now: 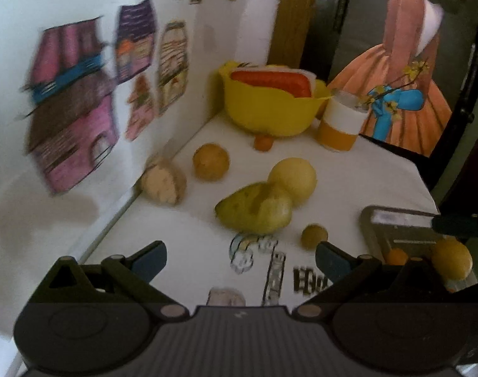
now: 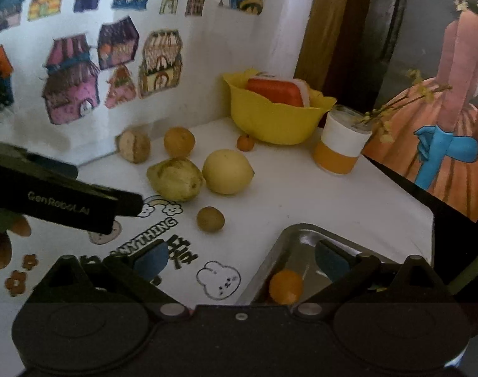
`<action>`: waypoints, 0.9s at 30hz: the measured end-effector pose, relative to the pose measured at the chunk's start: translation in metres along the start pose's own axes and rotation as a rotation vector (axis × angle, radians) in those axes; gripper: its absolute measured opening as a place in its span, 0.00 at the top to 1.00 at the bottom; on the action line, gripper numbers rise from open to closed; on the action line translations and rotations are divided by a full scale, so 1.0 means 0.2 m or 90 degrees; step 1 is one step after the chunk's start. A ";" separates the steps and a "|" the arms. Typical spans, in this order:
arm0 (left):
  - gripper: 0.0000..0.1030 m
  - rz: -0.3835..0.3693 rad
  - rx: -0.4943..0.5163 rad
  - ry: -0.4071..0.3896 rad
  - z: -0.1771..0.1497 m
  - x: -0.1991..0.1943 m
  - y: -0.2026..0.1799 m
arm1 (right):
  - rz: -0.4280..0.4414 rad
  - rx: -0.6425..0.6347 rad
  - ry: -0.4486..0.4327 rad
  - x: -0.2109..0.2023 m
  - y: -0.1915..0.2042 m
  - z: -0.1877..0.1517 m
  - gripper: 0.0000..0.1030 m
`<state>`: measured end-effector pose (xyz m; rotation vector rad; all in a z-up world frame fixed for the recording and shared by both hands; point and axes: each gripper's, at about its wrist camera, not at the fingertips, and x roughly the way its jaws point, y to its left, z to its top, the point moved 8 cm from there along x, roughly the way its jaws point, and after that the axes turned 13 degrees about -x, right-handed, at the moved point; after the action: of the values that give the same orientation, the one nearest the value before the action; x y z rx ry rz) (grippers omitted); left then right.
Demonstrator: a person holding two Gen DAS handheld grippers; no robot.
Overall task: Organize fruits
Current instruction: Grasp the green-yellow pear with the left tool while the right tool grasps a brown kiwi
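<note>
Both claws, left claw (image 1: 240,259) and right claw (image 2: 240,259), are wide apart and hold nothing. The pear (image 1: 254,209) lies mid-counter (image 1: 349,176), touching the lemon (image 1: 292,179). It looks firm, smooth and slippery; grip its fat middle gently.

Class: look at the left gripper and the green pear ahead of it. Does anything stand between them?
Nothing visible does. The left gripper is open, and only bare white tabletop with printed stickers lies before the green pear.
</note>
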<state>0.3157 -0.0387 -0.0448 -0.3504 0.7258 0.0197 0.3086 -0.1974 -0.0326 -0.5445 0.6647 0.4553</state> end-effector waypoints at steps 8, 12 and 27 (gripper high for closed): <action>0.01 -0.015 -0.009 -0.004 0.05 0.20 -0.02 | 0.024 -0.010 0.011 0.19 0.00 0.02 0.05; 0.01 -0.030 -0.007 0.005 0.04 0.26 -0.05 | 0.046 -0.001 0.016 0.25 0.00 0.03 0.13; 0.18 -0.041 -0.053 0.037 0.05 0.38 -0.03 | 0.105 0.043 0.038 0.42 0.04 0.06 0.55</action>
<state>0.3795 -0.0479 -0.0852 -0.4557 0.7729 -0.0221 0.3676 -0.1655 -0.0848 -0.4421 0.7825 0.5704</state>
